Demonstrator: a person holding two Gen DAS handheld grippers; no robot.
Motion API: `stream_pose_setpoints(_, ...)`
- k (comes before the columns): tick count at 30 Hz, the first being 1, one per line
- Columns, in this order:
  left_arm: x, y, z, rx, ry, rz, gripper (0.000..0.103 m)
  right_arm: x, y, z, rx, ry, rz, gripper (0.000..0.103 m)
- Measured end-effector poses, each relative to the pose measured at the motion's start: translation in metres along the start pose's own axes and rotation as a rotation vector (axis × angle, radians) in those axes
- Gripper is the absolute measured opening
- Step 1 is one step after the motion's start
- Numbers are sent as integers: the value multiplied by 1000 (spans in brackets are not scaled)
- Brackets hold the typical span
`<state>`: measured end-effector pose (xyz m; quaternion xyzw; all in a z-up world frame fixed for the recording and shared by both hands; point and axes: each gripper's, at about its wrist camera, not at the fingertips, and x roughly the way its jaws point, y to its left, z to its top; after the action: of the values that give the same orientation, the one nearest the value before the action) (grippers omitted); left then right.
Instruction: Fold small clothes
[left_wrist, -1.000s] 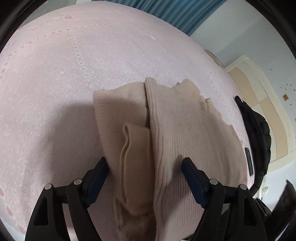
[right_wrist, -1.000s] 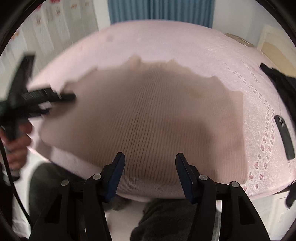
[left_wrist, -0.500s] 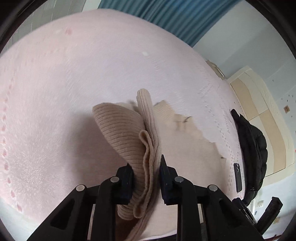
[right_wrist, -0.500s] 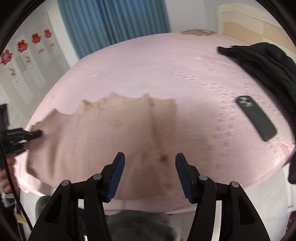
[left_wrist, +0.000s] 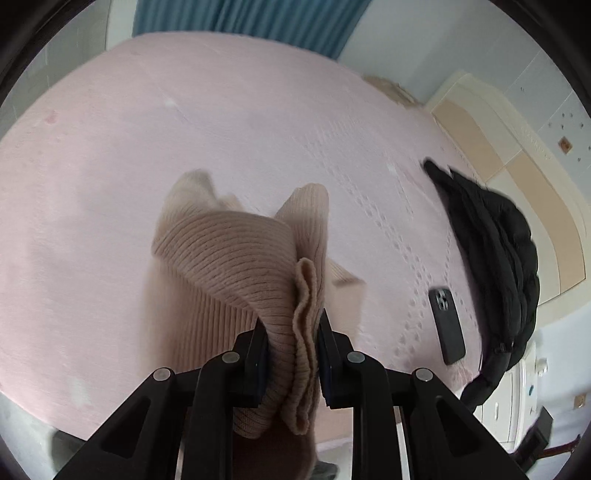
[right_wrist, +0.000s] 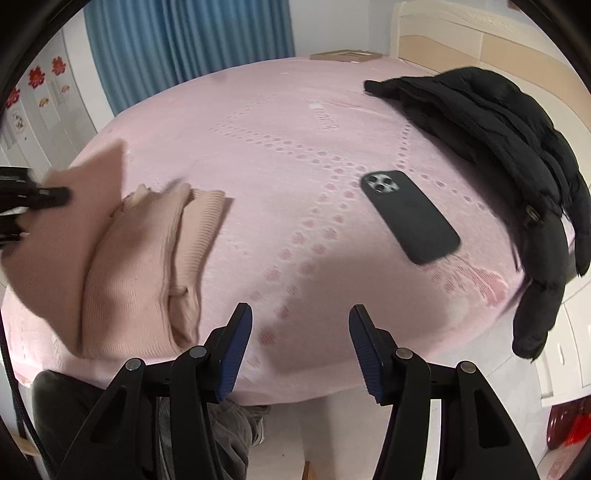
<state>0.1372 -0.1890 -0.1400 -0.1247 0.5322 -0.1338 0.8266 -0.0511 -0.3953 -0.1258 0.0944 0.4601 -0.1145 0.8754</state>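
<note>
A beige ribbed knit sweater (left_wrist: 229, 258) lies partly folded on the pink bedspread (left_wrist: 110, 147). My left gripper (left_wrist: 291, 325) is shut on a bunched edge of the sweater and holds it lifted above the bed. In the right wrist view the sweater (right_wrist: 140, 251) sits at the left, with the left gripper (right_wrist: 48, 194) pinching its raised corner. My right gripper (right_wrist: 301, 321) is open and empty, above the bed's near edge, to the right of the sweater.
A dark phone (right_wrist: 410, 216) lies face down on the bedspread (right_wrist: 295, 147), right of the sweater; it also shows in the left wrist view (left_wrist: 447, 325). A black jacket (right_wrist: 498, 147) lies along the bed's right side. A headboard (right_wrist: 480, 48) and blue curtain (right_wrist: 184, 40) stand behind.
My left gripper closed on the sweater's edge and lifted it up and over. My right gripper swung right, away from the sweater, towards the phone.
</note>
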Motion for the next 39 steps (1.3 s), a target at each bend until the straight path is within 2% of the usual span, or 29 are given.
stream_pose_setpoints(4,31,-23,-16,56,79,-14,24,-7,-15,-9,22,-2,38,55)
stream_pose_setpoints(6,33,-20,-16,22,107,-80,27,-7,-14,-10,30,-1,83,55)
stream_pose_setpoints(7,28,-14,-15,-4,105,-129,28,-6,-13,-10,30,1,105,55)
stream_pose_setpoints(8,22,-9,-12,-15,93,-143,29,-5,-10,-9,26,2,130,55)
stream_pose_setpoints(9,16,-5,-9,-18,76,-139,34,-5,-5,-9,22,2,149,55)
stream_pose_setpoints(12,-9,16,-2,-22,-8,-67,50,-4,15,2,-2,-7,260,55)
stream_pose_setpoints(15,-27,46,-4,-49,-41,-41,52,-3,36,15,-2,-22,390,55)
stream_pose_setpoints(18,-36,76,-11,-93,-37,-20,52,4,63,27,27,-16,537,55)
stream_pose_setpoints(20,-40,95,-19,-127,-37,-14,52,14,82,32,33,-5,580,55)
stream_pose_setpoints(22,-42,112,-26,-156,-28,-19,52,27,101,34,18,25,552,54)
stream_pose_setpoints(23,-41,118,-30,-167,-21,-22,52,35,113,34,-3,41,516,45)
stream_pose_setpoints(24,-40,122,-34,-174,-16,-22,52,39,120,34,-23,45,494,18)
stream_pose_setpoints(25,-39,127,-38,-177,-13,-24,52,42,129,33,-69,40,449,8)
stream_pose_setpoints(26,-39,131,-42,-174,-14,-28,52,40,133,32,-112,12,426,7)
stream_pose_setpoints(27,-39,132,-44,-170,-15,-29,52,31,131,29,-134,-57,422,5)
stream_pose_setpoints(28,-38,135,-46,-161,-14,-24,52,17,120,26,-132,-137,453,5)
stream_pose_setpoints(29,-37,136,-47,-151,-10,-18,52,11,111,23,-117,-163,470,4)
stream_pose_setpoints(31,-33,135,-49,-125,-1,-16,52,21,100,17,-108,-111,396,4)
stream_pose_setpoints(32,-31,134,-49,-113,2,-13,52,38,98,9,-111,-39,339,4)
stream_pose_setpoints(35,-25,133,-47,-87,15,0,52,69,94,-13,-101,81,321,5)
stream_pose_setpoints(37,-23,131,-46,-71,22,-9,52,62,93,-12,-97,64,325,13)
stream_pose_setpoints(38,-23,131,-45,-63,19,-13,52,57,93,-8,-87,55,336,22)
stream_pose_setpoints(39,-23,131,-43,-57,15,-12,53,49,89,0,-64,26,360,26)
